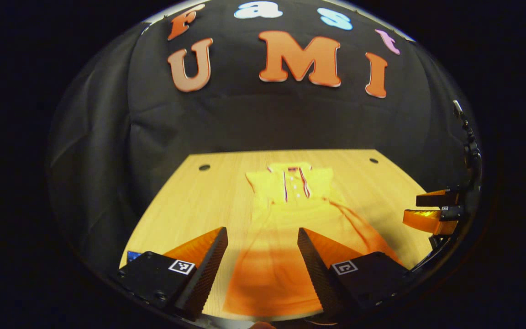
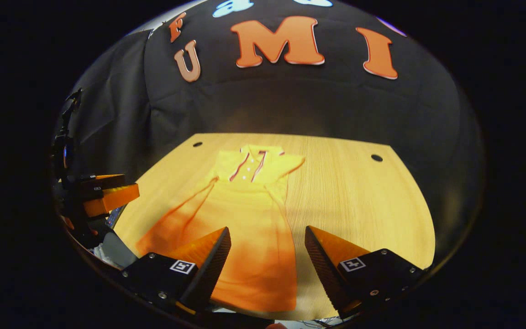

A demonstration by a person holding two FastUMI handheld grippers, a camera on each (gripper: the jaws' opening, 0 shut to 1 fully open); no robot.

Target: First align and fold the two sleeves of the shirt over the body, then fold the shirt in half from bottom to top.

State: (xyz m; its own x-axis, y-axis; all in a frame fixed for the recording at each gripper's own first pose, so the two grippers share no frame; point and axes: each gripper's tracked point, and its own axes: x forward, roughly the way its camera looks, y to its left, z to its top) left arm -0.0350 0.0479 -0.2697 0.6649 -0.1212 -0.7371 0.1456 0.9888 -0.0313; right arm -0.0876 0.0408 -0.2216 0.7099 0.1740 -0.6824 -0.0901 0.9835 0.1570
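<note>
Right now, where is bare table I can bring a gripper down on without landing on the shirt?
Bare wood lies on both sides of the shirt: a wide patch of table toward the right gripper, a narrower strip beside the left gripper. The middle, collar to hem, is covered by cloth.

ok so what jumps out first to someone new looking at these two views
A yellow-orange shirt lies spread flat on the wooden table, collar at the far end and hem nearest the cameras. Both grippers hang open above its near edge: the left gripper and the right gripper.
</note>
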